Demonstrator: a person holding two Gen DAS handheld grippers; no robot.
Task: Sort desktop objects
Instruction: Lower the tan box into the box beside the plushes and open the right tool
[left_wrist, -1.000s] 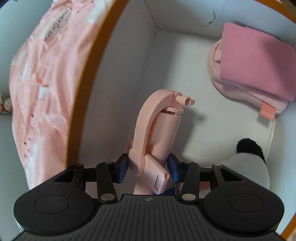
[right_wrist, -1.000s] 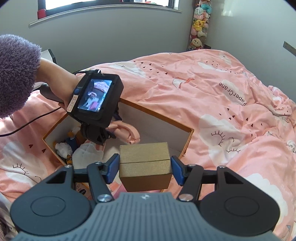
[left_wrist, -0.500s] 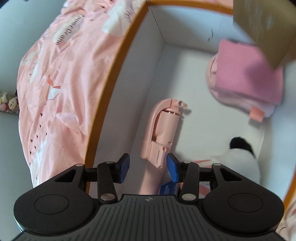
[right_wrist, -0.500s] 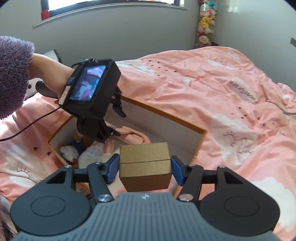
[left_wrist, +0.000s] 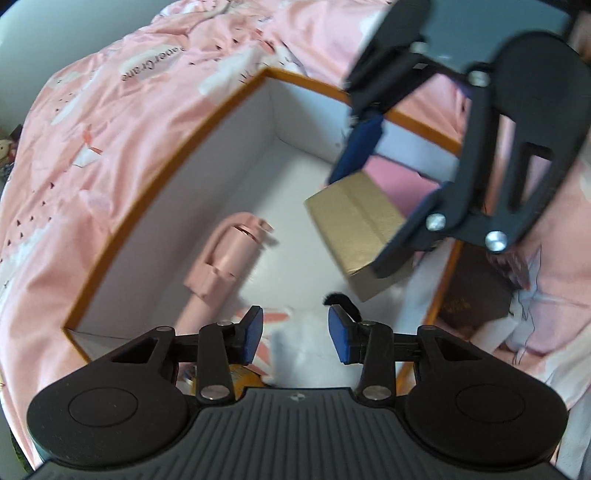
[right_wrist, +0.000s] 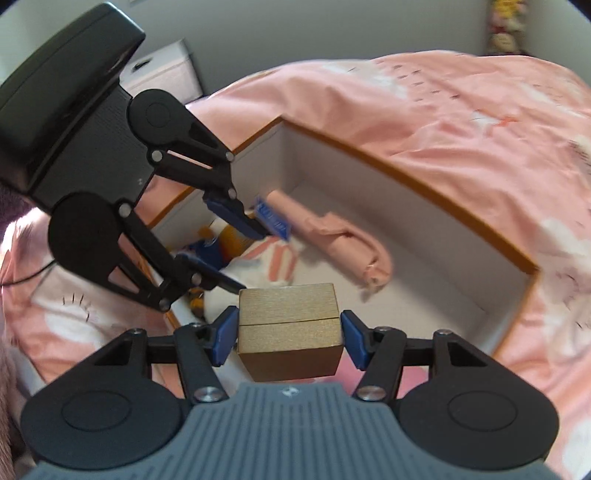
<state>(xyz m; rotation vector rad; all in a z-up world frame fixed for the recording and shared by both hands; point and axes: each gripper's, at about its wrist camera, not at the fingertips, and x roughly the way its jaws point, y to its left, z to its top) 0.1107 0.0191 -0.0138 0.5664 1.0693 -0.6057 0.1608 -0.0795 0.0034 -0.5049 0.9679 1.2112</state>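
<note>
Plush toy (left_wrist: 310, 332) mostly hidden behind left gripper (left_wrist: 295, 334) (only white fur and a black ear show), folded pink cloth (left_wrist: 397, 177) largely covered by gold box (left_wrist: 354, 225), shelf toys (right_wrist: 504, 27) too blurred to identify.

Pink printed bedspread (right_wrist: 461, 110) under daylight, grey wall (right_wrist: 295, 33) behind, white cabinet (right_wrist: 162, 74) alongside.
</note>
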